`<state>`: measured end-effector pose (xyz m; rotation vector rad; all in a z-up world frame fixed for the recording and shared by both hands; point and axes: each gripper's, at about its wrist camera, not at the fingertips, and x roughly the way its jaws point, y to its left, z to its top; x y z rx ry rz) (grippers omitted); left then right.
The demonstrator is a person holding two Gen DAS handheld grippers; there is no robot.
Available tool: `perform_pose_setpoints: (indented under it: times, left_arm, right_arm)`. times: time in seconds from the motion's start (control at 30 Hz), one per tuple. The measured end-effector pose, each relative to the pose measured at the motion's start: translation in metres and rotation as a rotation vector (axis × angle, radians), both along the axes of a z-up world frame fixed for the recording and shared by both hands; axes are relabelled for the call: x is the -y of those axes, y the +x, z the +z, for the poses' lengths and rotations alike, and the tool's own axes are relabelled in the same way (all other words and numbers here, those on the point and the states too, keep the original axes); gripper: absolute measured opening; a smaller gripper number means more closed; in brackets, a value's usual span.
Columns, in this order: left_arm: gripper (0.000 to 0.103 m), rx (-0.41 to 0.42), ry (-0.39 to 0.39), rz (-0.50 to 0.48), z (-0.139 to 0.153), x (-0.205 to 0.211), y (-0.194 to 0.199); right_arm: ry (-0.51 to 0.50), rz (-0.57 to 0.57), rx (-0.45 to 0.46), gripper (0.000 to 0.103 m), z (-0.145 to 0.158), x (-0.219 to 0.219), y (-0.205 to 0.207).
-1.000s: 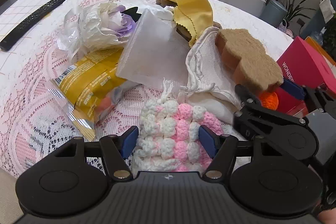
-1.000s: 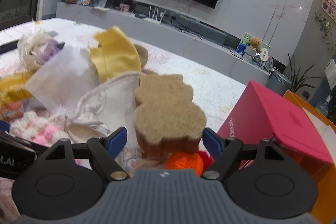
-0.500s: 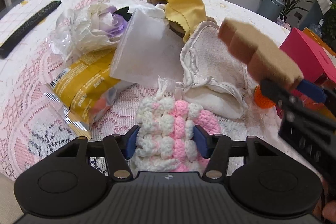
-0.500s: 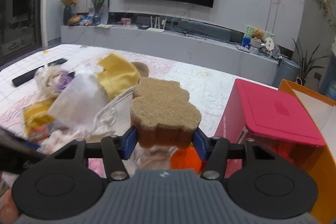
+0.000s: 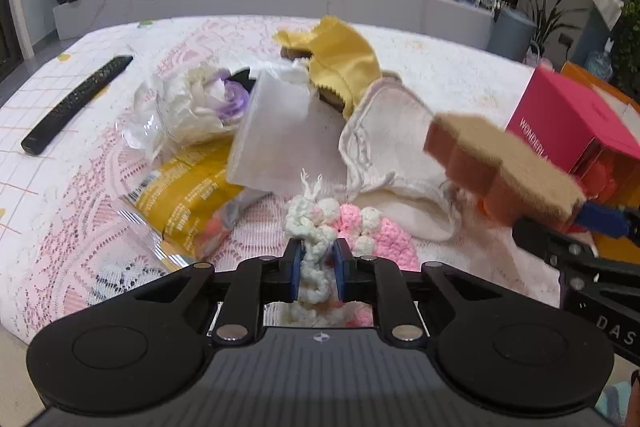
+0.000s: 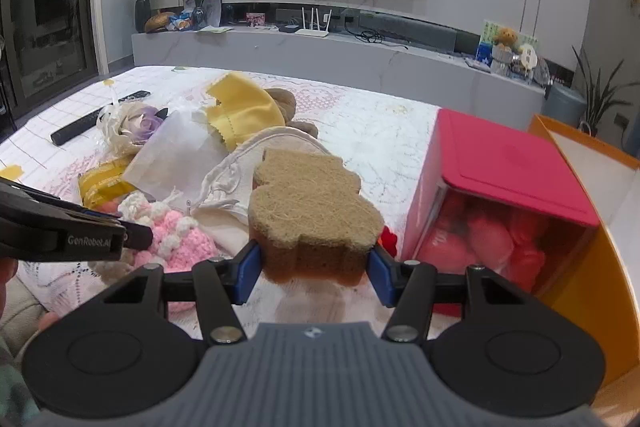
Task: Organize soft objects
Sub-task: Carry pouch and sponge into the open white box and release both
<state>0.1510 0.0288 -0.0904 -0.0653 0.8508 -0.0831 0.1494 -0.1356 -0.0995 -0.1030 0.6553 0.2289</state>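
Sponge (image 6: 314,205) sat clamped in the right gripper (image 6: 314,269) while the left gripper (image 5: 317,269), jaws just closing, pinched the crochet piece (image 5: 352,227); next, probably both go to the orange box (image 6: 596,155) at two o'clock.

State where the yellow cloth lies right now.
In the left wrist view, the yellow cloth lies at the far side of the pile, draped over a brown item, behind the white pouch.

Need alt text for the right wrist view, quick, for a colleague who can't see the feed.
The right hand-held gripper clamps a brown bear-shaped sponge above a lace-covered table. A pile of soft items lies left, including a pink-and-white crochet piece and yellow cloth; a pink box stands right.
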Motion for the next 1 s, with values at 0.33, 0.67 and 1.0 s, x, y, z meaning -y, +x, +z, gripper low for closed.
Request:
perform_pose_setpoints:
  times: [0.33,0.67,1.0]
  left_arm:
    - [0.017,0.156,0.061,-0.044,0.039,0.015,-0.044]
    - [0.016,0.138,0.052,-0.131,0.084,0.038,-0.056]
    - [0.016,0.210,0.073,-0.316,0.129,0.113,-0.038]
  right_arm:
    - [0.071,0.004,0.016,0.056,0.017,0.021,-0.043]
    - [0.068,-0.041,0.022,0.056,0.060,0.049,-0.079]
    - [-0.005,-0.099,0.061,0.056,0.115,0.108,-0.093]
